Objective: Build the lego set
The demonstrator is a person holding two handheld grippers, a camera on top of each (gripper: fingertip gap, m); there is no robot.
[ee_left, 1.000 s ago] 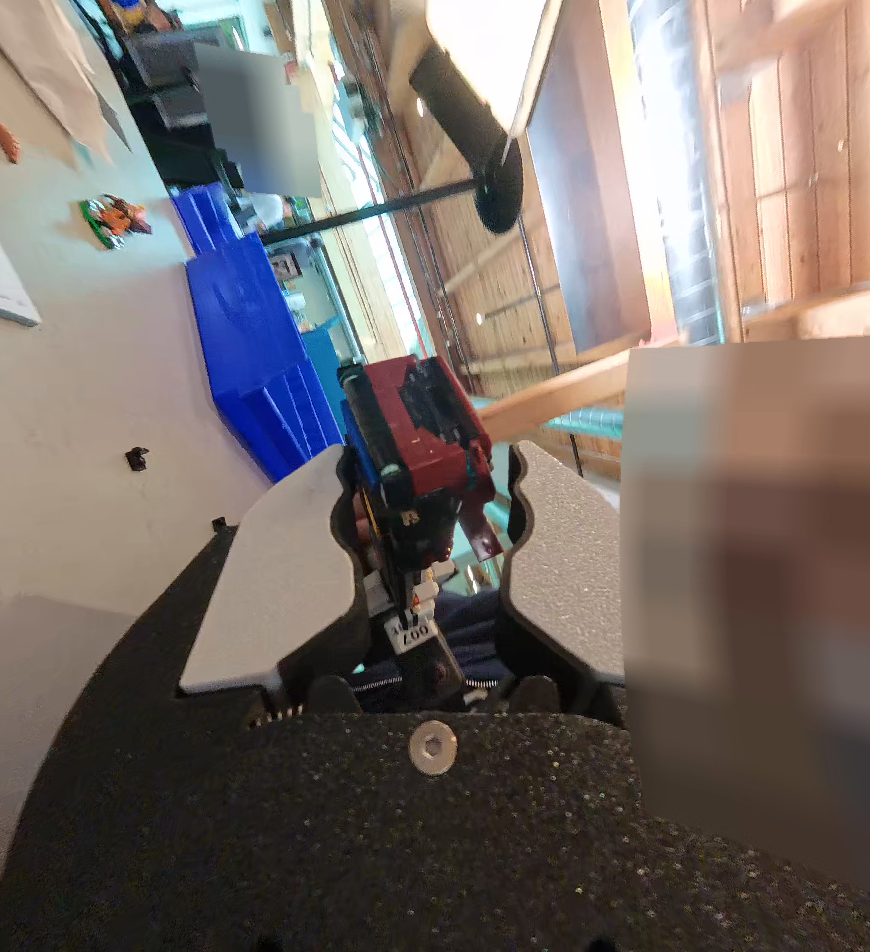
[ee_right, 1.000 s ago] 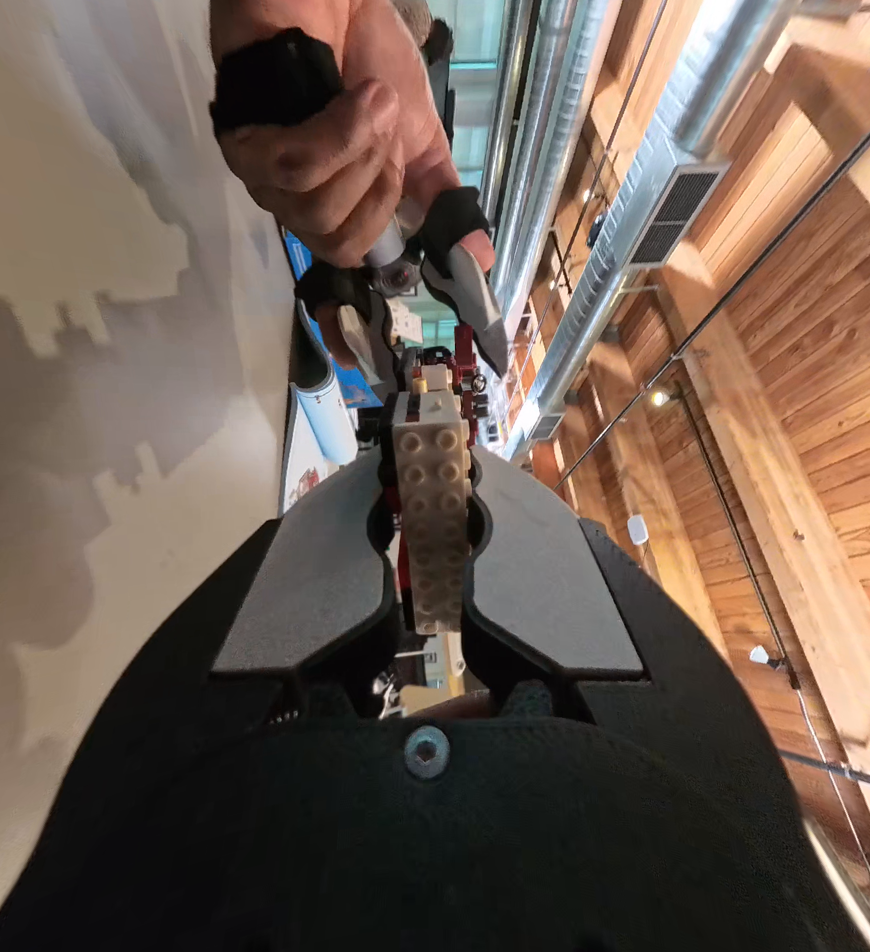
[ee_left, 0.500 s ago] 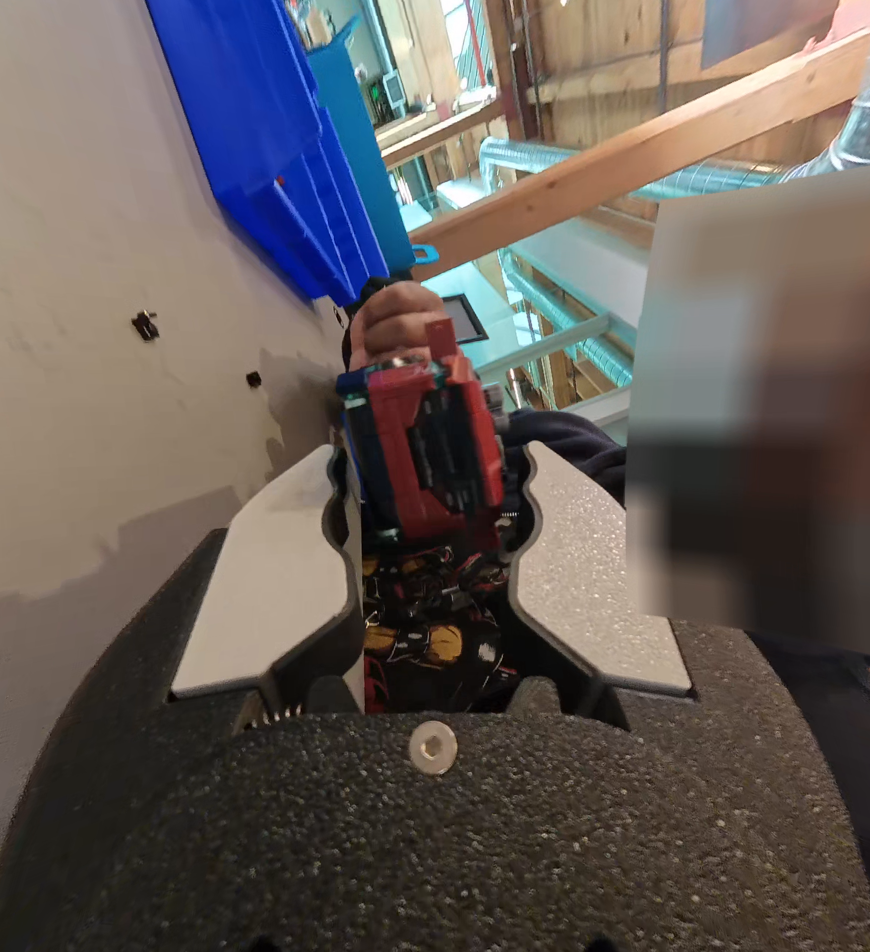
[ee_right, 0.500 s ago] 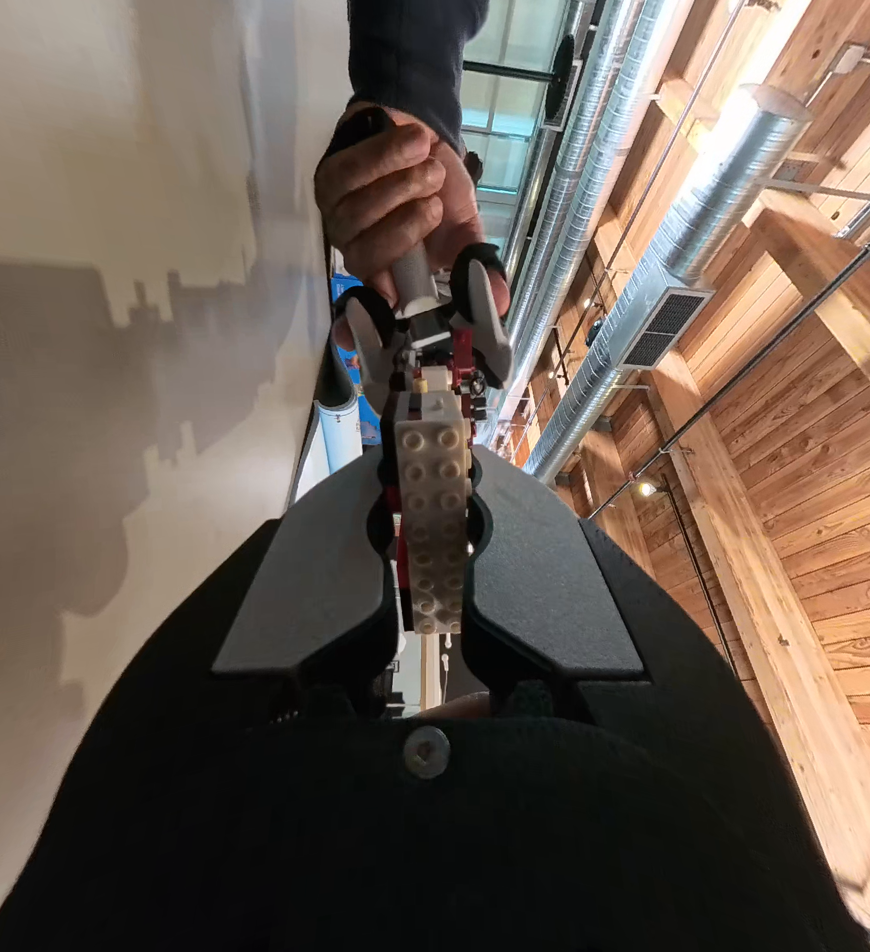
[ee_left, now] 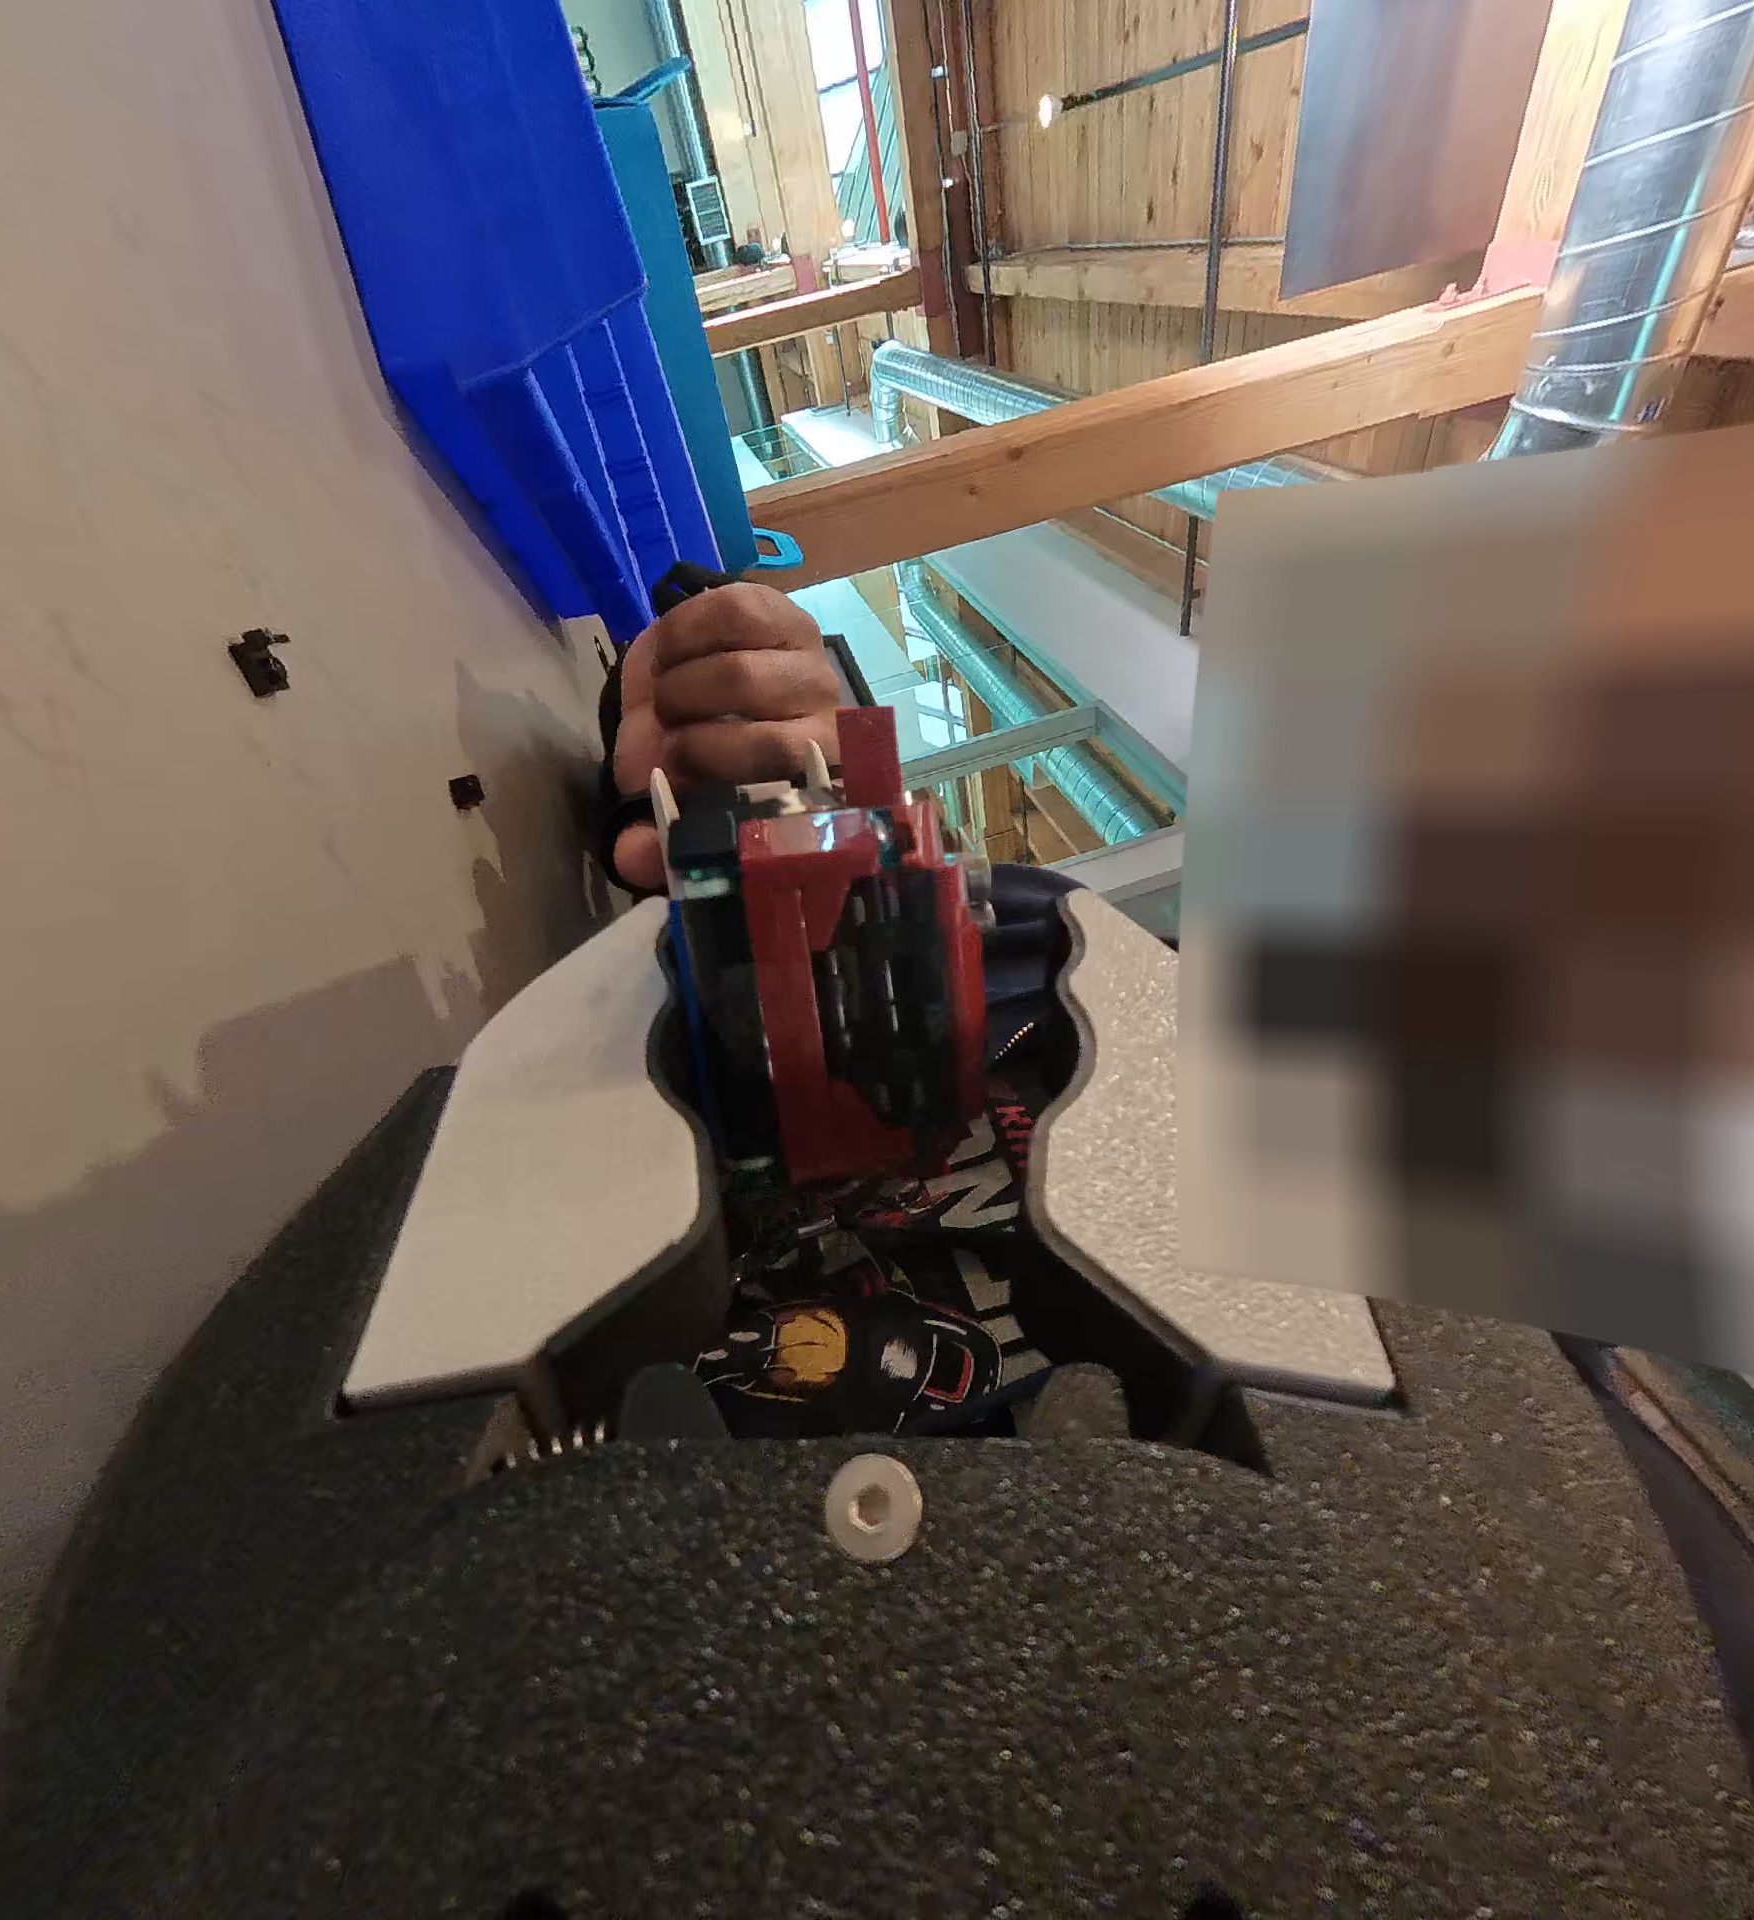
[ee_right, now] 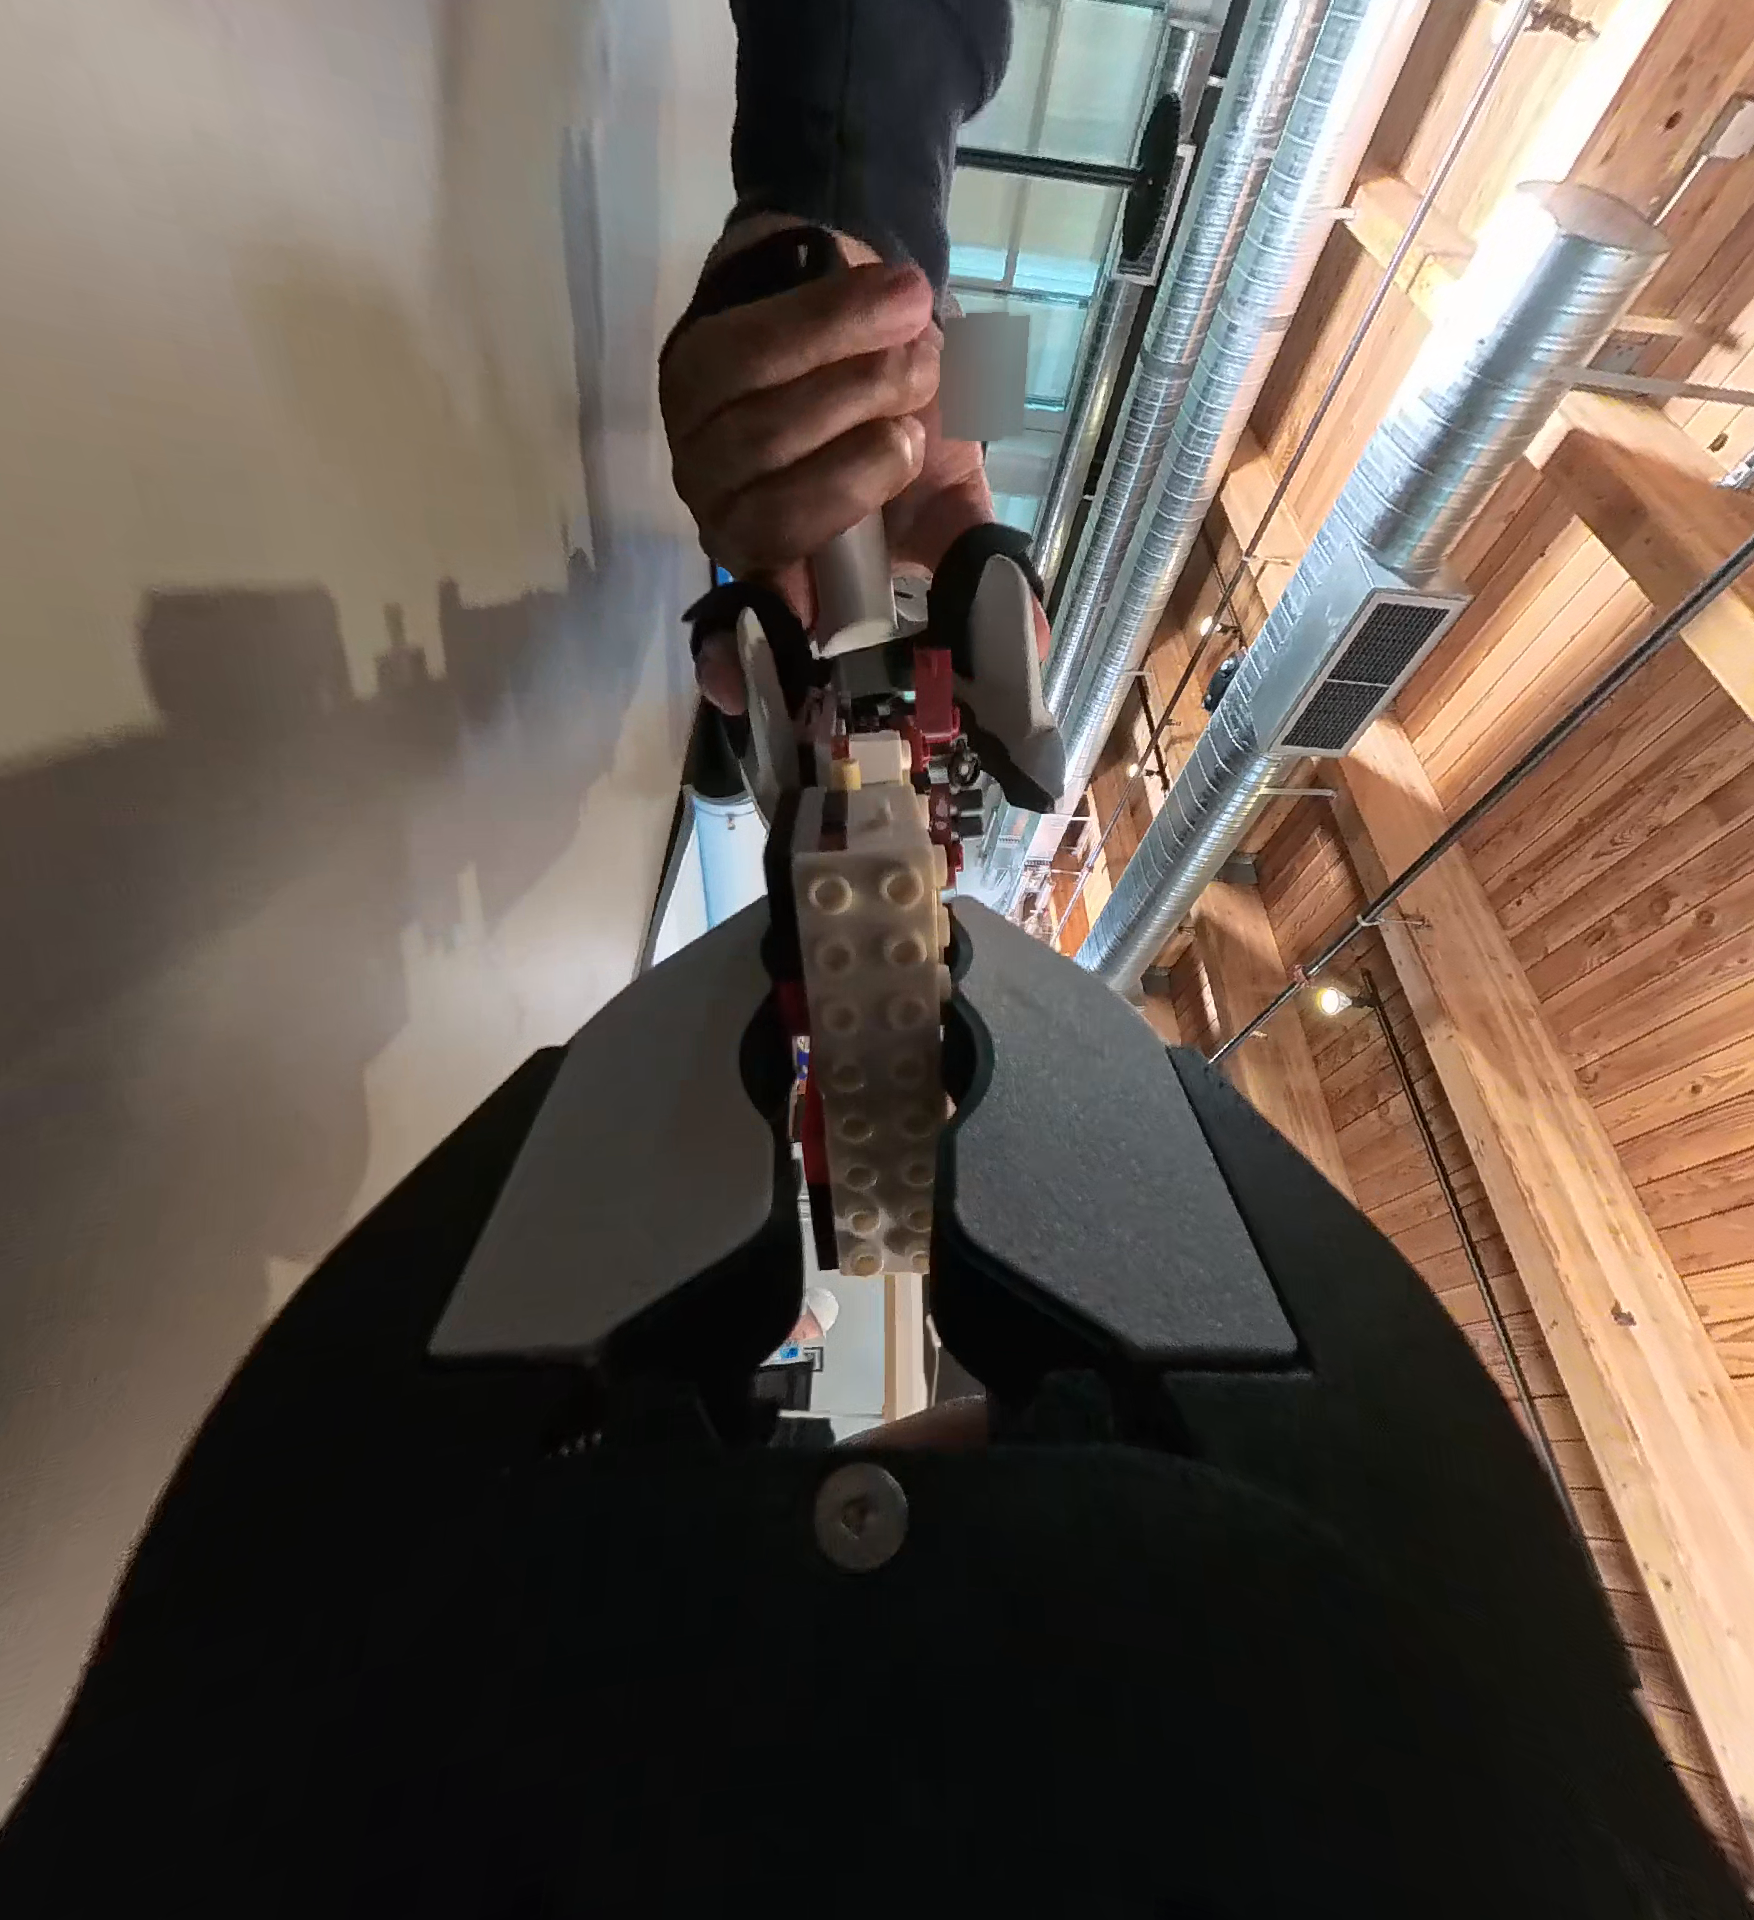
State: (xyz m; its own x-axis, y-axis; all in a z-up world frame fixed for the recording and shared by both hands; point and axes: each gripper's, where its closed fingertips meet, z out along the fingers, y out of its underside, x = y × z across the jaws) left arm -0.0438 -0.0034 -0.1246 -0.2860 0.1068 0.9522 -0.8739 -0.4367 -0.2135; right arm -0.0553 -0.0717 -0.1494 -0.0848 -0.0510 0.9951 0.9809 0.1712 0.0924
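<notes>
A toy brick model is held in the air between both grippers. In the right wrist view my right gripper (ee_right: 868, 935) is shut on its tan studded plate (ee_right: 873, 1039), with both pads pressed on the sides. In the left wrist view my left gripper (ee_left: 865, 914) is open. The model's red and black end (ee_left: 852, 997) sits between the fingers (ee_left: 561, 1143), with a clear gap on the right side. The left gripper also shows in the right wrist view (ee_right: 883, 686), flanking the far end. A hand (ee_left: 738, 686) behind the model holds the right gripper.
The views are turned sideways. A white table (ee_left: 73, 520) fills the left side, with blue bins (ee_left: 499, 260) and small black pieces (ee_left: 258, 660) on it. A hand and dark sleeve (ee_right: 800, 416) hold the left gripper. Wooden beams and metal ducts (ee_right: 1372, 520) are behind. The tips of one gripper are about 8 cm away from the tips of the other.
The left jaws opened wider around the model's red end, and the left view swung until the right hand showed behind the model. The right gripper's hold on the tan plate is unchanged.
</notes>
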